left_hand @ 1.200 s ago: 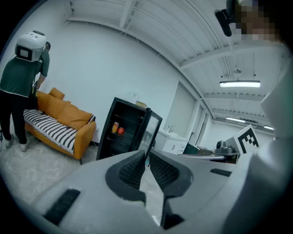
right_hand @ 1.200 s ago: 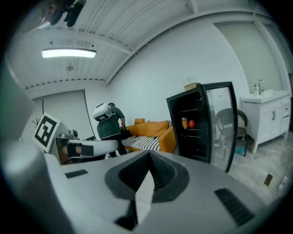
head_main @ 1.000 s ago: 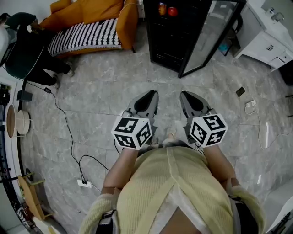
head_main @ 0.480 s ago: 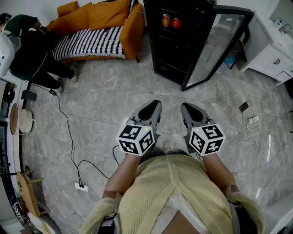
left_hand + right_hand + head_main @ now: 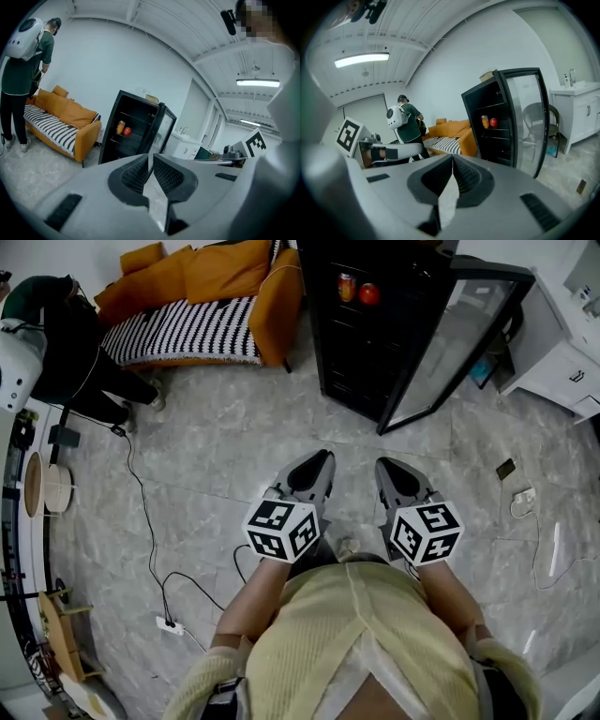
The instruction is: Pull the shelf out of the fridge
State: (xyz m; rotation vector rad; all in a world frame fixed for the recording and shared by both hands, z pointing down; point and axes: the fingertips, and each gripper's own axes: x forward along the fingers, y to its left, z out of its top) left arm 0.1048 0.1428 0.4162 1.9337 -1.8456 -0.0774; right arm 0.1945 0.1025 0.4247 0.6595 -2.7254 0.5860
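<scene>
Presently, step: approach judged in hand; fridge (image 5: 361,352), at the floor's (image 5: 234,456) far edge, not yet reached.
shelf (image 5: 501,127): inside the open fridge, well apart from both claws.
left gripper (image 5: 314,468): closed tight, nothing held.
right gripper (image 5: 394,474): likewise closed, empty.
next: jaws to be opened, the shelf's front edge gripped.

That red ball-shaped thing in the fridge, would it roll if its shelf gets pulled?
Probably: the red fruit looks round, so a jerk could roll it. The can beside it stands upright and might tip.

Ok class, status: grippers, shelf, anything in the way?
Left gripper, right gripper shut, empty. Door open, shelf in, can and fruit on it. Only floor between.
</scene>
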